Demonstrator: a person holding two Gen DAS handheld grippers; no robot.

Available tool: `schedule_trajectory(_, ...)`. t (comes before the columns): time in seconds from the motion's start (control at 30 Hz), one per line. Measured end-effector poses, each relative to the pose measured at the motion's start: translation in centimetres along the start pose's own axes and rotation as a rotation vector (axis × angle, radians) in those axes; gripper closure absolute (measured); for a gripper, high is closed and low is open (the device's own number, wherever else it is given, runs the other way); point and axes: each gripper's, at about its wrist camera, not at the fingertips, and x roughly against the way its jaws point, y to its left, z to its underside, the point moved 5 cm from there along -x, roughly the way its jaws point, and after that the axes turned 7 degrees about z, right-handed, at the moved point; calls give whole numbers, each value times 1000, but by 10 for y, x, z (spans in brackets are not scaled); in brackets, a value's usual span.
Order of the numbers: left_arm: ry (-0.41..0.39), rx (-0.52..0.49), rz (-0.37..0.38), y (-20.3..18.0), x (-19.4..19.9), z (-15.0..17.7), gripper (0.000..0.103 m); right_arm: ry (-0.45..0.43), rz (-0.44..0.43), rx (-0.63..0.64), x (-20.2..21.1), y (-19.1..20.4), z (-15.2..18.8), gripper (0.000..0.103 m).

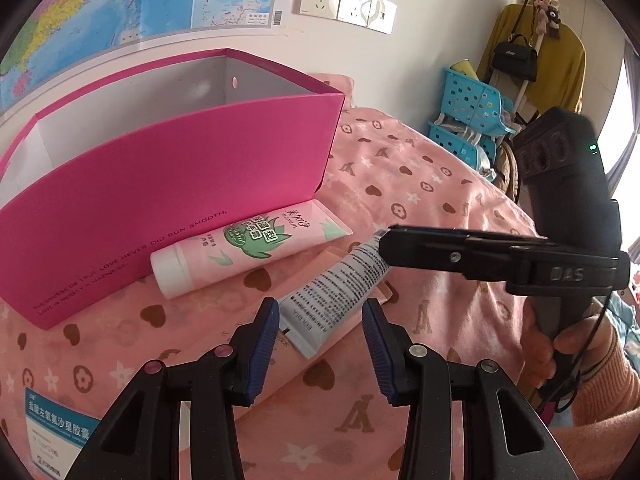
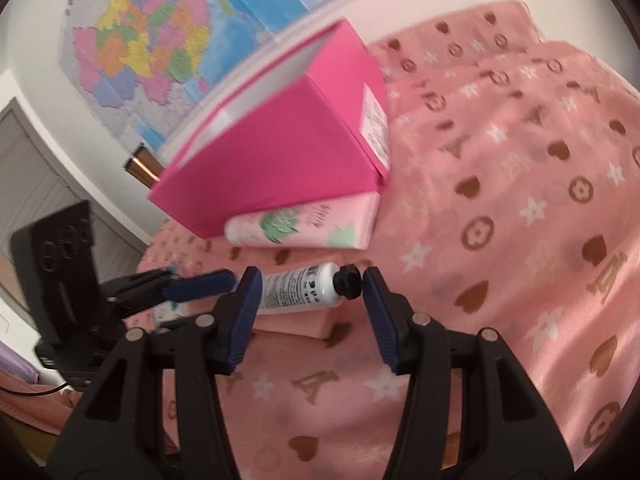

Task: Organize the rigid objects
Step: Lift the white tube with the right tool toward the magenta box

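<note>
Both claws open, holding nothing. Left gripper point(image 1: 320, 344) above flat end of white tube point(image 1: 340, 288). Right gripper point(image 2: 312, 304) around tube's black cap point(image 2: 347, 281). Pink tube point(image 1: 248, 248) against pink box point(image 1: 160, 184) on blanket point(image 1: 420, 184).

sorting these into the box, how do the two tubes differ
The pink tube has a white cap, green leaf artwork and lies against the pink box; the white tube has a black cap, dense black print, is slimmer, and rests apart from the box. Both lie flat on the pink blanket, ungripped.
</note>
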Motion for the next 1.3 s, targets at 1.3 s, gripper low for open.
schedule_trajectory(1.3, -92, 92, -33, 34, 16, -2, 79, -42, -61, 33, -5, 25, -29, 84)
